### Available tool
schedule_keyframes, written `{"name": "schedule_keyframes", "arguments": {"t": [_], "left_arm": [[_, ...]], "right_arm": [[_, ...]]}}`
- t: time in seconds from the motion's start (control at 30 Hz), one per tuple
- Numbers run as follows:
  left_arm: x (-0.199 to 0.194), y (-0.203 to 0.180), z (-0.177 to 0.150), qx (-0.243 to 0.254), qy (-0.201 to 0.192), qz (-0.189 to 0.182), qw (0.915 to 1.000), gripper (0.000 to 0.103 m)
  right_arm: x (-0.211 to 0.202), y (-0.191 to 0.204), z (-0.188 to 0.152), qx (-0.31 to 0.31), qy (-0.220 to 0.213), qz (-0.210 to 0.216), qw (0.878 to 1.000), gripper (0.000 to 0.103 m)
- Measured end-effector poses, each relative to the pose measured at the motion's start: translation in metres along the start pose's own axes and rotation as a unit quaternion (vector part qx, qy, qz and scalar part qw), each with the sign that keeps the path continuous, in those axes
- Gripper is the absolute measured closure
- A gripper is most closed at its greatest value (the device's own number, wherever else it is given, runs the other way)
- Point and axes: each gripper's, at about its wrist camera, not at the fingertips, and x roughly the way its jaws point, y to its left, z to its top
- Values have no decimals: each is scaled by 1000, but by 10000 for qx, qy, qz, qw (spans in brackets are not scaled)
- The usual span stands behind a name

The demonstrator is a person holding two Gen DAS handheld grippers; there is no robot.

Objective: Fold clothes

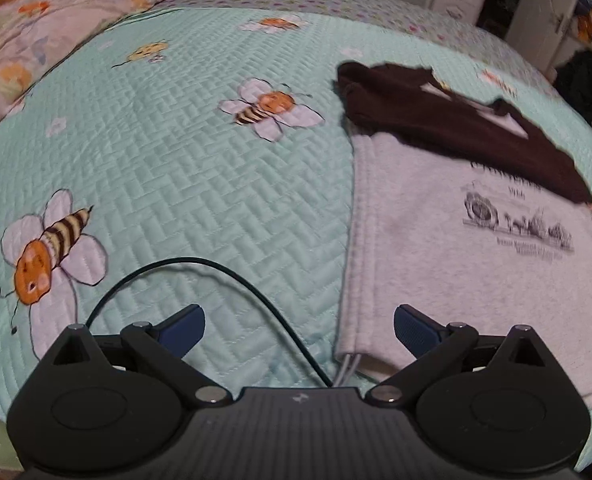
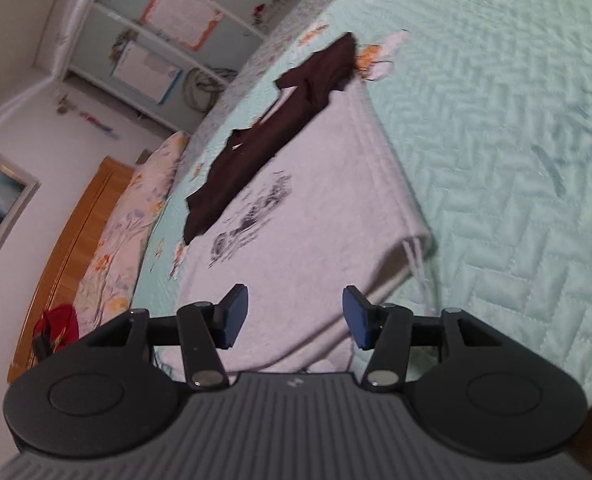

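Covering nearly all of both views: a mint-green quilted bedspread with appliquéd bees and white flowers (image 1: 184,184) on a bed, a floral pillow (image 1: 36,28) at the head. Lying flat on it, toward the near edge: a pale grey sweatshirt with a dark printed graphic on the chest (image 1: 456,264), hem nearest, one side seam running straight up the bedspread. Draped across the far part of that sweatshirt, touching it and spilling partly onto the quilt: a dark brown crumpled garment (image 1: 448,124), loosely bunched, with pale patches showing through.

Hovering above the near hem corner: left tool (image 1: 299,330), blue pads spread wide, pinching nothing, a thin black cable (image 1: 232,276) looping between them. Hanging over the grey fabric a little further along the hem: right tool (image 2: 295,316), likewise spread apart and empty, hem edge just beyond its pads.

Judged as the start of a fold, no grasp yet made. Likely trouble from here: folding the grey sweatshirt with the brown garment on top, trapping it inside or dragging it off the bed. Also possible: catching only the top layer at the hem, so the back stays behind and the fold skews; snagging the loose cable in the left pads together with the cloth.
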Motion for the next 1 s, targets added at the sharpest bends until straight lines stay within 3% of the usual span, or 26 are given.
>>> {"name": "schedule_keyframes", "arguments": {"t": [0.27, 0.33, 0.5, 0.7, 0.8, 0.93, 1.0], "left_arm": [[-28, 20, 19, -442, -251, -567, 9971, 2], [-42, 18, 26, -293, -357, -442, 9980, 2], [-109, 11, 61, 317, -1073, -5, 9937, 2], [-175, 11, 85, 675, -1470, 688, 9844, 1], [-206, 12, 95, 827, -1621, 1030, 9779, 1], [-246, 12, 108, 1022, -1805, 1470, 9671, 1], [-213, 9, 95, 987, -1473, 1244, 9763, 1]], "right_arm": [[-17, -7, 9, 429, -325, 494, 9973, 42], [-23, -5, 14, 475, -467, 683, 9954, 41], [-50, 4, 36, 485, -982, 1009, 9889, 40], [-86, 27, 56, -124, -1377, 987, 9855, 33], [-85, 37, 52, -571, -1243, 685, 9882, 31], [-65, 36, 39, -710, -869, 540, 9922, 31], [-55, 31, 34, -563, -809, 545, 9936, 31]]}}
